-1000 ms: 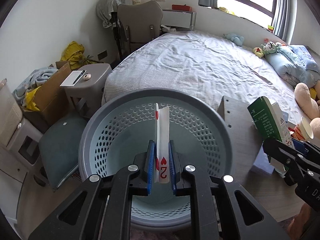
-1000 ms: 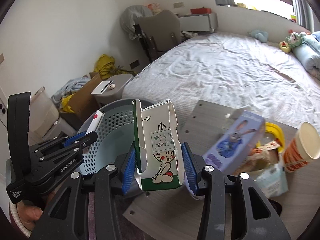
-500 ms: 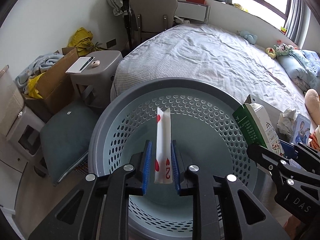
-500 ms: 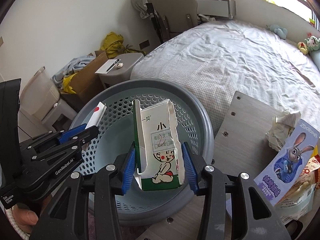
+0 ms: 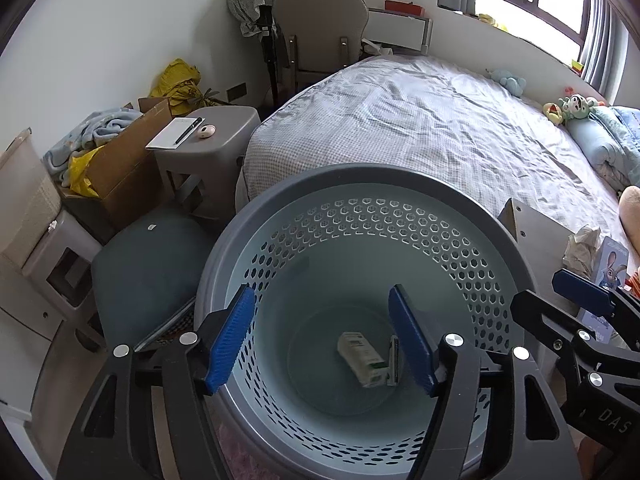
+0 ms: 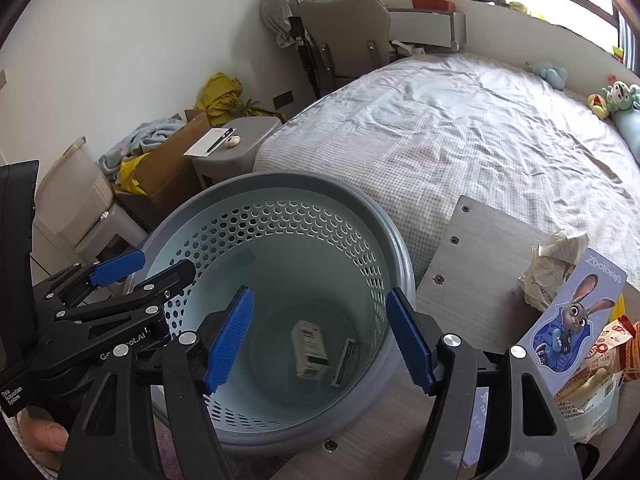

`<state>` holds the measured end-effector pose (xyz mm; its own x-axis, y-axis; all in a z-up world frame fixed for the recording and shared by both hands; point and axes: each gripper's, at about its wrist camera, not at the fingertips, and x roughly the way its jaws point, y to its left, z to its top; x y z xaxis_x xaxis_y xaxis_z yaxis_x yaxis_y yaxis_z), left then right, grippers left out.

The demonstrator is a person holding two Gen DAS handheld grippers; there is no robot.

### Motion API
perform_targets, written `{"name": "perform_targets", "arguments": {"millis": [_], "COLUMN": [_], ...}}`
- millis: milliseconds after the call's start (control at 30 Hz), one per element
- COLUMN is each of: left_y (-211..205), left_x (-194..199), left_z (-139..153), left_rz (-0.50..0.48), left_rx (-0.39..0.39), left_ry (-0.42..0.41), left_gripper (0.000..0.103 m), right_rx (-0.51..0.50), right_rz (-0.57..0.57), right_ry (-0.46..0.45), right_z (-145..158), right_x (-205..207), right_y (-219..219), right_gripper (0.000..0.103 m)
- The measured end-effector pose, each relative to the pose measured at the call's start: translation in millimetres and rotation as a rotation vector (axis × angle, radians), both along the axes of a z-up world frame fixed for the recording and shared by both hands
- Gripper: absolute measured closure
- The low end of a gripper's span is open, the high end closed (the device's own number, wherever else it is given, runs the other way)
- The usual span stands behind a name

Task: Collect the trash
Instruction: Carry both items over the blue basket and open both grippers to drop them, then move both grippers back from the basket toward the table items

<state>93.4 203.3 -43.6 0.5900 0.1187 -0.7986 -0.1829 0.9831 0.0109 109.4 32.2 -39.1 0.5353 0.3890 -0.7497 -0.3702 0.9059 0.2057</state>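
A round basket (image 5: 360, 178) with a grey rim and a pale blue perforated wall stands below both grippers. On its floor lie a green-and-white milk carton (image 5: 362, 358) and a playing card (image 5: 394, 362) beside it. My left gripper (image 5: 320, 292) hangs over the basket mouth, its jaws opening, with nothing between the blue pads. In the right wrist view the same basket (image 6: 280, 182) holds the carton (image 6: 310, 354) and the card (image 6: 344, 364). There my right gripper (image 6: 320, 294) is opening too and holds nothing, with the left gripper (image 6: 148, 270) to its left.
A wooden table (image 6: 480, 280) right of the basket carries crumpled paper (image 6: 556, 264), a cartoon-rabbit box (image 6: 576, 316) and snack wrappers (image 6: 592, 380). A bed (image 5: 440, 128) lies behind. A grey stool (image 5: 208, 140) and a cardboard box (image 5: 120, 160) stand to the left.
Both grippers opened. The playing card left the left gripper and the milk carton left the right one; both now lie on the basket floor.
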Motion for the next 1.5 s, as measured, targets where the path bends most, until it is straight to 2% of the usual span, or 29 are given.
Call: {"name": "perform_targets", "arguments": {"millis": [333,767,1033,1500], "left_y": [1,-8,-30,-84], "left_x": [-4,-14,-25,-40], "left_z": [2,10,19,21], "left_rz": [0.010,0.004,-0.029,-0.113], "left_rx": [0.004,0.013,0.021,-0.005], "left_ry": [-0.003,-0.010,-0.031,-0.040], "left_gripper": [0.030,0.029,0.027,0.027], "right_rx": [0.002,0.018,0.017,0.009], "right_rz": [-0.004,-0.034,-0.081,-0.220], "right_ry": [-0.008,-0.025,-0.032,-0.051], "right_z": [1,9,14,20], "right_x": [-6,-19,-35,-69], "right_y": [-2,-20,-44,-111], "right_gripper": [0.031,0.028,0.026,0.024]}}
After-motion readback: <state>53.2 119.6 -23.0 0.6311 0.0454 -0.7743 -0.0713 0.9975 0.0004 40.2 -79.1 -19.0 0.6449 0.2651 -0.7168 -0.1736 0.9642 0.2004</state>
